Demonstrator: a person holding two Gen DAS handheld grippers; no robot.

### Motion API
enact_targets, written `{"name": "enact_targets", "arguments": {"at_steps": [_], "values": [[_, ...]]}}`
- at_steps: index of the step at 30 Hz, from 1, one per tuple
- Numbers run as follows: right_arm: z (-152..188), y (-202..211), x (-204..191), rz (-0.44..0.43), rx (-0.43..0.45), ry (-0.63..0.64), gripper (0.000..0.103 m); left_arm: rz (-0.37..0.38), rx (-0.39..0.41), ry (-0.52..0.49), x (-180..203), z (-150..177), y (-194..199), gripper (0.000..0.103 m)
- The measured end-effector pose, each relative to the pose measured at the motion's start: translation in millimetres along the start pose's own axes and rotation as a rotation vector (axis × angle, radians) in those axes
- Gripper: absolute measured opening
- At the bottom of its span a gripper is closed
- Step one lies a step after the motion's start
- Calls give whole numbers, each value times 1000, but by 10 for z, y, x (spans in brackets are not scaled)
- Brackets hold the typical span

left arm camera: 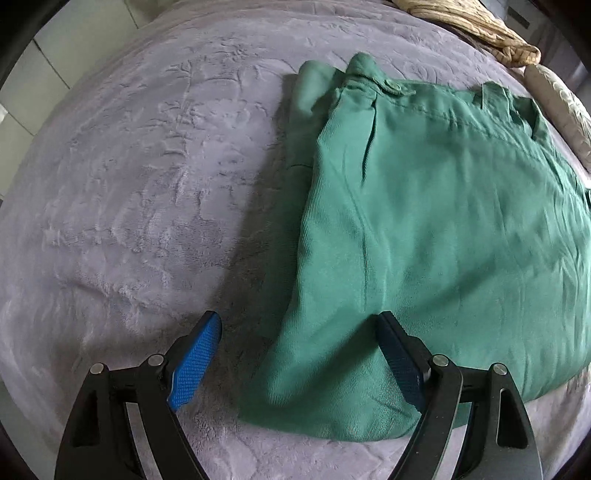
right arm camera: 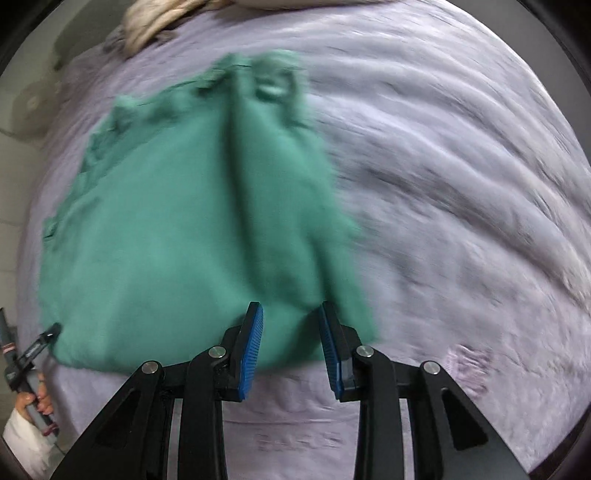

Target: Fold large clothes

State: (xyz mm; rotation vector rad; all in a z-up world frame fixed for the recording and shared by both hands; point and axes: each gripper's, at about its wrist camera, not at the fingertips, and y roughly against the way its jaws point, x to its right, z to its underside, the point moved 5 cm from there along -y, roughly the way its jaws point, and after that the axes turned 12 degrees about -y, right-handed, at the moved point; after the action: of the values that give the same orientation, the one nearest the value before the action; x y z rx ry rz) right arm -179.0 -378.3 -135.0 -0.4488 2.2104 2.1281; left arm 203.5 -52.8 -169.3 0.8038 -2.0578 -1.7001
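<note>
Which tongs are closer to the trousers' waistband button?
Hard to call. Both left tongs and right tongs hang open over the green trousers' near edge, opposite the button.

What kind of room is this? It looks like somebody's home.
Probably a bedroom. The green trousers lie folded on a plush lilac blanket that seems to cover a bed, with a cream knitted throw and what looks like a pillow at its far edge.

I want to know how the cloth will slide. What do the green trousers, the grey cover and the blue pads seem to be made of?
Green trousers: likely woven cotton twill, matte; fine diagonal ribs show. Grey cover: plush fleece, probably synthetic; soft nap with an embossed pattern. Blue pads: rubber or soft plastic, it seems; a fine grid texture shows.
</note>
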Motion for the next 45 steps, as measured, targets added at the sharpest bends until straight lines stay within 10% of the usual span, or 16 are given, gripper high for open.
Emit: {"name": "enact_targets", "arguments": {"at_steps": [14,34,45], "values": [[122,34,144,29,-36,-87,35,32,-20,39,-331,225,76,92],[1281,42,-1344,-157,-160,75,46,25,-62,107,-1246,764,89,92],[1714,5,-1825,-192,-225,125,59,33,-39,20,-1118,1061,603,92]]}}
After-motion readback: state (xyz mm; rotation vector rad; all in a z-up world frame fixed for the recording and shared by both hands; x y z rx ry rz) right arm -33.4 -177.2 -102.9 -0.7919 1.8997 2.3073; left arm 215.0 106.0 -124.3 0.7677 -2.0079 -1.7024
